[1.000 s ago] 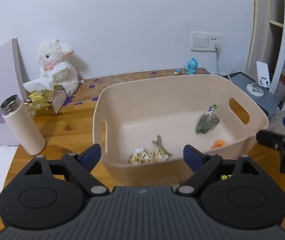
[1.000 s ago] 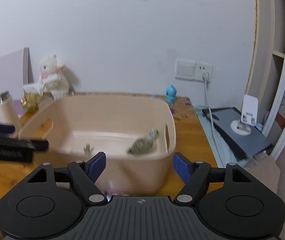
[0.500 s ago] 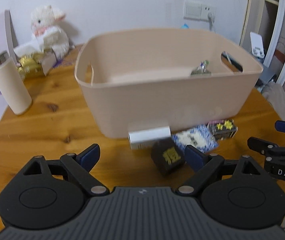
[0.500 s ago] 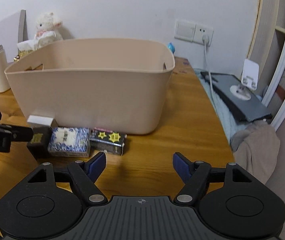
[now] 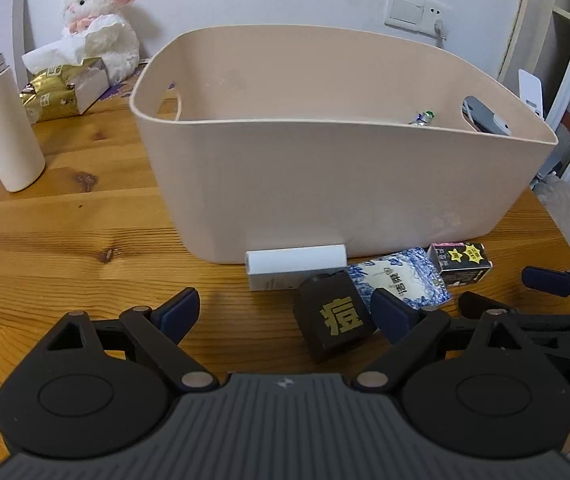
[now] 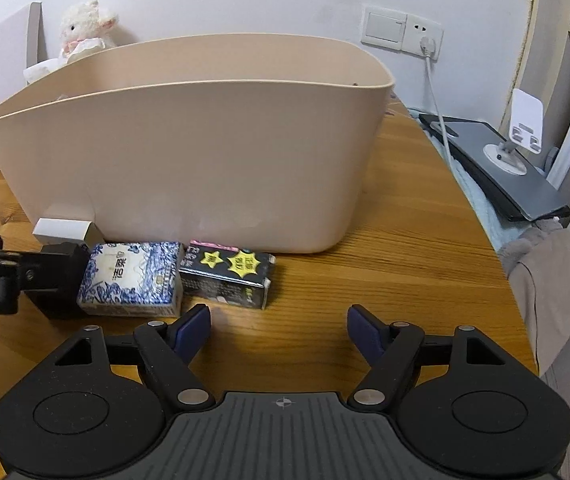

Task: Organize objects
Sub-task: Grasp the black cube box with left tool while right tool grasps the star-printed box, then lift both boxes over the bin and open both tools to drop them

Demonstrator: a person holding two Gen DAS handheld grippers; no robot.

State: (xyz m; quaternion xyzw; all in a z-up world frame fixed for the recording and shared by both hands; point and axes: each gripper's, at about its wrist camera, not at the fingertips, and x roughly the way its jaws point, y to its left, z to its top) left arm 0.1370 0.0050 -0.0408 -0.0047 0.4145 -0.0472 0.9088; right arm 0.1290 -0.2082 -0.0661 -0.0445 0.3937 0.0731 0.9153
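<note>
Currently both grippers hover low over the wooden table (image 5: 65, 236), in front of the beige plastic bin (image 5: 325, 176). Left gripper (image 5: 285, 312): jaws spread wide, holding nothing. Right gripper (image 6: 279, 326): jaws spread wide, holding nothing

Four small items lie on the table against or just in front of the bin's near wall:
- White rectangular box (image 5: 297, 266), lying flat, touching the bin wall; it sits ahead of the left jaws, roughly centred between them.
- Black box with a gold character (image 5: 335, 322), nearer than the white box, just inside the left gripper's right finger (image 5: 391, 314).
- Blue-and-white patterned packet (image 6: 131, 278), beside the black box; in the right wrist view it lies ahead and left of the right jaws.
- Black carton with yellow starbursts (image 6: 227, 276), touching the patterned packet, just ahead of the right gripper's left finger (image 6: 193, 328); bare table lies between the right jaws.

Inside the bin, only the tip of a small wrapped item (image 5: 423, 117) shows above the rim

Left of the bin stand a white flask (image 5: 1, 140), a tissue box (image 5: 61, 88) and a plush lamb (image 5: 101, 28)
</note>
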